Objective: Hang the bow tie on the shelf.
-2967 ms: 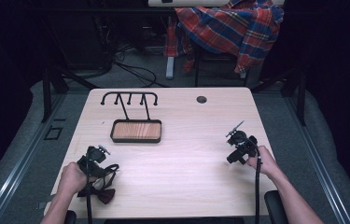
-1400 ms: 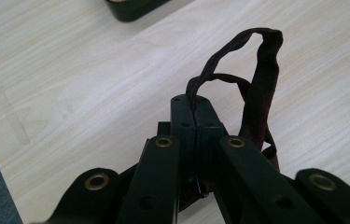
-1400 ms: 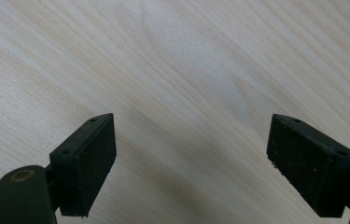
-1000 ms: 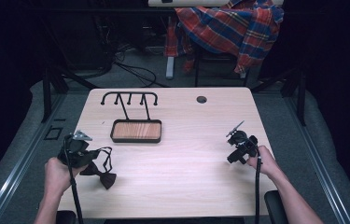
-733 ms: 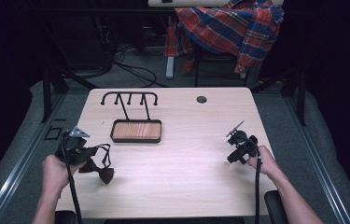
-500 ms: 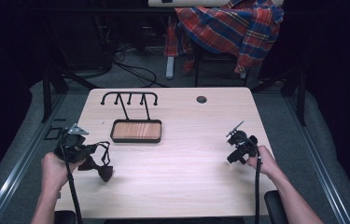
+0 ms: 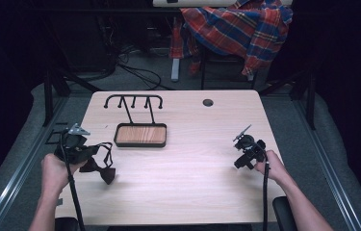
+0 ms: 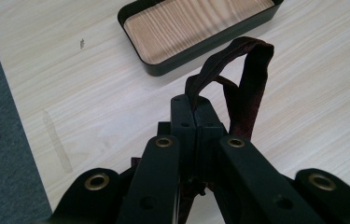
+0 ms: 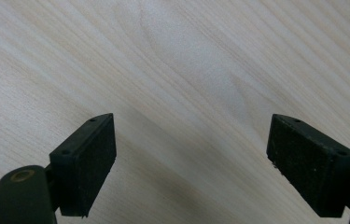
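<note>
Where the dark bow tie [image 7: 102,169] hangs, it is off my left gripper [image 8: 194,112], whose jaws are pressed together on the tie's maroon strap [image 8: 246,88]; in the left gripper view the strap loops up past the jaw tips and falls down their right side. From the high view the knotted bow end droops to the tabletop near the table's [image 7: 192,192] left front part, just right of my left hand [image 7: 55,169]. That hand grips the tool from behind, forearm coming up from the bottom edge, the gripper [image 7: 79,150] aimed rightward and a little forward, with its cable trailing down along my wrist.

Ahead of the tie, a short way toward the middle, sits the black tray with a wooden floor [image 7: 140,135], apart from the tie. Behind it stands a black wire rack [image 7: 134,102] with hooks.

Far across the table, my right hand [image 7: 273,166] rests near the right edge, wrist low, holding the right gripper [image 7: 246,150] pointed at the bare wood. Its jaws stand wide apart with nothing between them, as the right gripper view [image 9: 191,163] makes plain.
</note>
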